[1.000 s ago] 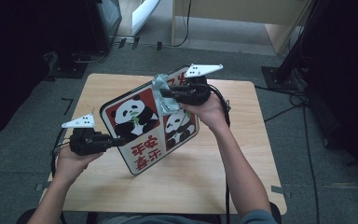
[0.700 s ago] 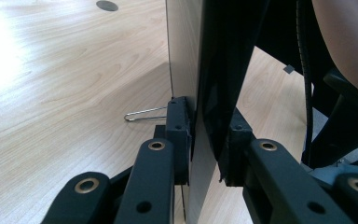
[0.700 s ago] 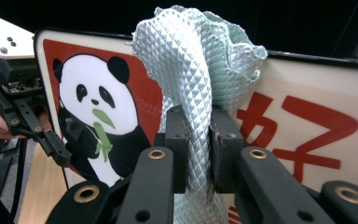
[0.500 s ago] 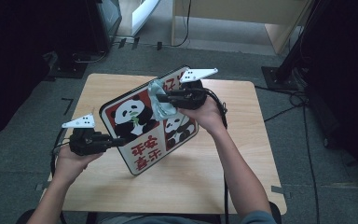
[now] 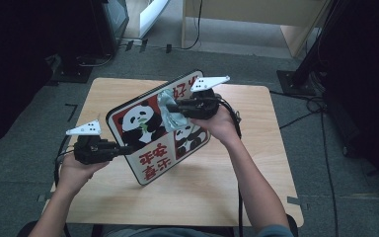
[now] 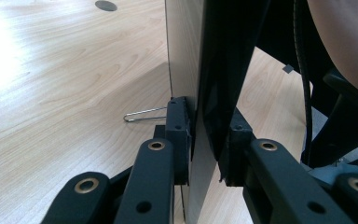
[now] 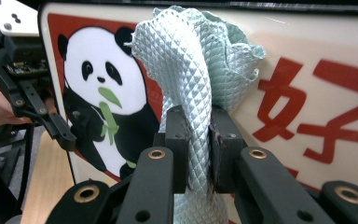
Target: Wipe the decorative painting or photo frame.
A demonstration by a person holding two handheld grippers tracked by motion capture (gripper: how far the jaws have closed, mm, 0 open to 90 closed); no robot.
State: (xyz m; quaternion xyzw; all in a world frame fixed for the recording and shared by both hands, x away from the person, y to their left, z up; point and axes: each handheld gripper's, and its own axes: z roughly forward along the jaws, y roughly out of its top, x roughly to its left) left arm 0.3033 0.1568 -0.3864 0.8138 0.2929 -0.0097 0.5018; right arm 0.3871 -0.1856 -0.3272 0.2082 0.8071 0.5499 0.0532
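Your left gripper [image 5: 121, 148] has its jaws pinching the edge of the one panda board [image 5: 150, 148], which stands tilted above the surface [image 5: 256, 163] with its edge running straight up between them. Your right gripper [image 5: 173, 106] has its jaws pressed on one bunched pale-green cloth [image 7: 200, 70] (pushed against the board's printed face). The cloth hides part of the print; the red characters are cut off.

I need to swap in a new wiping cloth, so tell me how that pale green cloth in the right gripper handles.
Probably floppy: the cloth bunches and folds above the right gripper, which pinches it. Likely light, since a narrow pinch holds it against the panda board. Its quilted weave probably grips rather than slips.
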